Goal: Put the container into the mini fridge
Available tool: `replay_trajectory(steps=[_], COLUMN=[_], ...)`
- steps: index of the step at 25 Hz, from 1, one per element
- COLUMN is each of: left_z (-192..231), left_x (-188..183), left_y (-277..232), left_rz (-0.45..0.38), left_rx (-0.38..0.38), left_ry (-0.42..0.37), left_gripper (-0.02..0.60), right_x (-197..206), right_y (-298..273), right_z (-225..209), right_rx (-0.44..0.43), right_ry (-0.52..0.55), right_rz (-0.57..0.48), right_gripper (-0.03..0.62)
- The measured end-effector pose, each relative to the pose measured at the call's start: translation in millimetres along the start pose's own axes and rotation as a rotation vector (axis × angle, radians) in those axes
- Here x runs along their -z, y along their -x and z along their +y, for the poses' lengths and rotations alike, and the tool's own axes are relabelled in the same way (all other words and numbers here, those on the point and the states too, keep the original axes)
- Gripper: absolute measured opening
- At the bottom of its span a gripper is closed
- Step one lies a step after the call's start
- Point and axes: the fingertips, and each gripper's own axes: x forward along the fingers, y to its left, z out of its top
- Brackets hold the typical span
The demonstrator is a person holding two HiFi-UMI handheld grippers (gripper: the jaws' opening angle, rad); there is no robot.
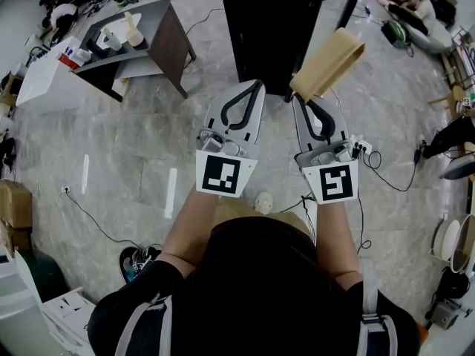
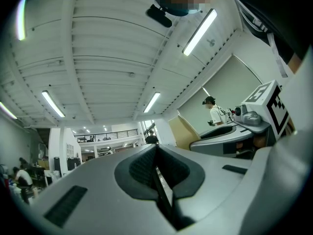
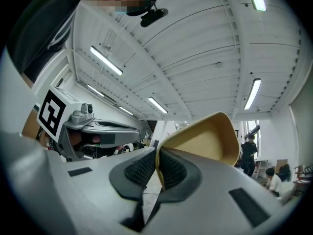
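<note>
Your right gripper (image 1: 313,101) is clamped on the wall of the tan container (image 1: 330,59). The right gripper view shows the rim pinched between the ribbed pads, with the open side facing the camera. The container is held aloft and tilted, close before the black mini fridge (image 1: 271,28) and not inside it. This edge grip leaves most of the body overhanging, so I judge it liable to pivot if swung. Your left gripper (image 1: 254,87) has its jaws pressed together on nothing and rides beside the right, probably free for the fridge door. I cannot tell from here whether that door is open. Placement is not yet done.
</note>
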Motion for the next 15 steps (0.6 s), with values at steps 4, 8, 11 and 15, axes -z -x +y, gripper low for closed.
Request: replay_trajectory(steps=[4,8,11,15], left_z=[-6.3,-4.0,-3.3,-6.8], left_x=[-2.7,-1.1,-5.1,-9.7], left_y=[1.2,-1.4,-0.7,1.4], left_rz=[-0.002,-0.006,-0.015,-0.019], left_rx=[0.001,0.012,0.020,0.026], left_ry=[0.006,0.004,0.007,0.008], left_gripper=[0.023,0.023,0.023,0.023], right_x=[-0.2,1.3,-1.6,-5.4], right_y=[6.8,3.6,4.5,11.5], right_z=[-1.2,-1.1,-1.5,-2.7], right_rx=[0.002,0.009,0.013,0.022], right_ry=[0.002,0.005,0.006,0.000], right_rz=[0.002,0.003,0.003,-0.003], right_gripper=[0.046,0.046,0.046,0.046])
